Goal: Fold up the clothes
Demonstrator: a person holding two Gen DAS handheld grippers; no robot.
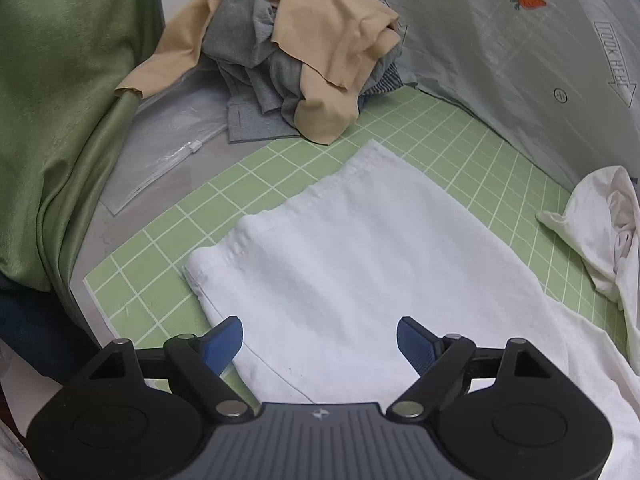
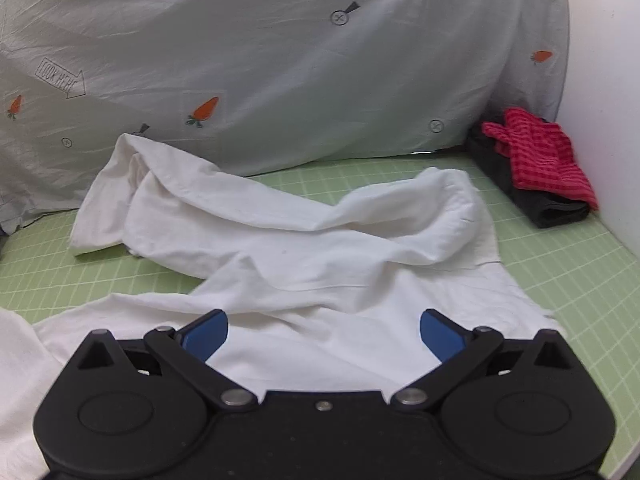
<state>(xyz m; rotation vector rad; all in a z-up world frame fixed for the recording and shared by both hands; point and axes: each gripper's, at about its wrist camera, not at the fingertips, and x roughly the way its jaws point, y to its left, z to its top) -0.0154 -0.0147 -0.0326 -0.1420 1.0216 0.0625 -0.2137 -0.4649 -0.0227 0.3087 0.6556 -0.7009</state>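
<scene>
Left hand-held gripper point(image 1: 319, 338) spread, right hand-held gripper point(image 2: 324, 330) spread

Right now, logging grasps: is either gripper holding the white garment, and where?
Nothing is held: left gripper and right gripper both stand open above the white garment.

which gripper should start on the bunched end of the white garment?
Right. The right gripper, jaws open, faces the crumpled sleeves of the white garment; the left gripper hovers above its flat, smooth end.

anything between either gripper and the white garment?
Nothing visible. The left gripper hangs open directly over the smooth end of the white garment; the right gripper hangs open over its rumpled end. The unfolded pile lies farther back.
</scene>
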